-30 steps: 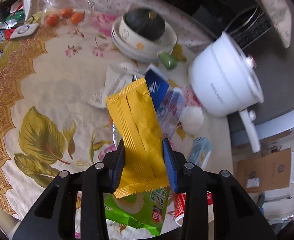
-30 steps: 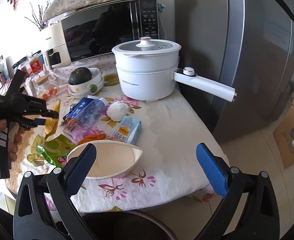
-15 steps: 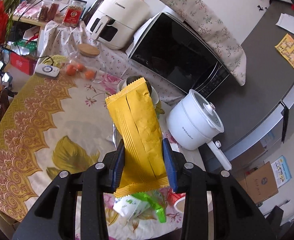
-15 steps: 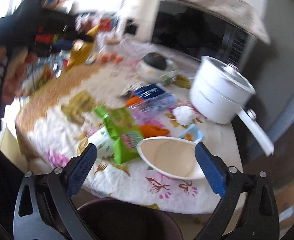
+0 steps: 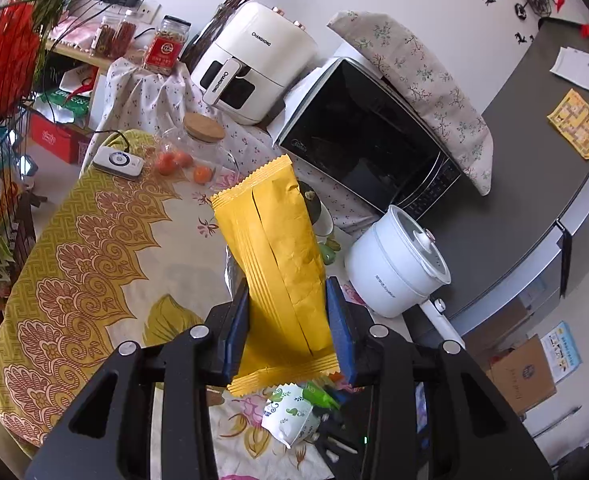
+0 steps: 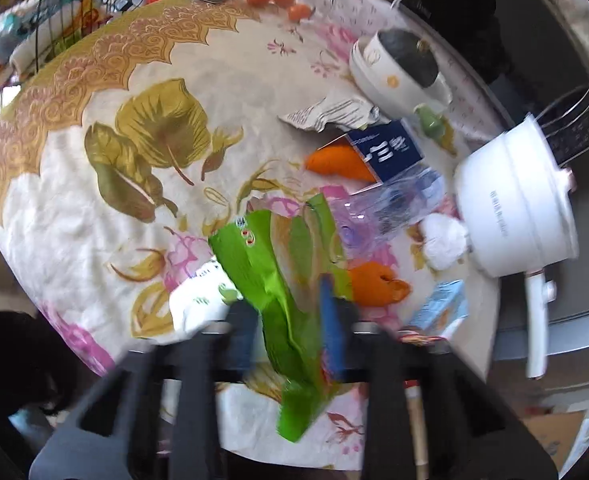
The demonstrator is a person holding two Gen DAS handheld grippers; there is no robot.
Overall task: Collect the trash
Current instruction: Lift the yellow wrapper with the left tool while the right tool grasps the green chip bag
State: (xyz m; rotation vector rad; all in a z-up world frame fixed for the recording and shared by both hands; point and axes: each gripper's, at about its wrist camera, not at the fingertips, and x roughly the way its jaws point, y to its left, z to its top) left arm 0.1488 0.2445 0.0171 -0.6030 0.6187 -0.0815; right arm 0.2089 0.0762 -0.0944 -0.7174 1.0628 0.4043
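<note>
Left gripper (image 5: pixel 287 320) clamped on a yellow wrapper (image 5: pixel 274 256), held upright well above the table (image 5: pixel 94 240). Right gripper (image 6: pixel 288 320) closed around a green wrapper (image 6: pixel 278 280), low over the cloth amid other litter; view blurred, so contact with the table hard to judge.

Only in the left view: air fryer (image 5: pixel 258 60), microwave (image 5: pixel 366 136) under a floral cover, jars on the shelf. Only in the right view: scattered trash, namely a torn paper (image 6: pixel 330 114), blue packet (image 6: pixel 386 148), clear plastic (image 6: pixel 390 204), orange peel (image 6: pixel 374 284), white wad (image 6: pixel 444 240), small carton (image 6: pixel 442 310).

Bowl (image 6: pixel 394 80) holding a dark squash (image 6: pixel 410 56). White pot (image 6: pixel 518 204) lidded, contents unseen. Glass jar (image 5: pixel 198 148) with cork lid; orange fruits (image 5: pixel 174 160) at its base.
</note>
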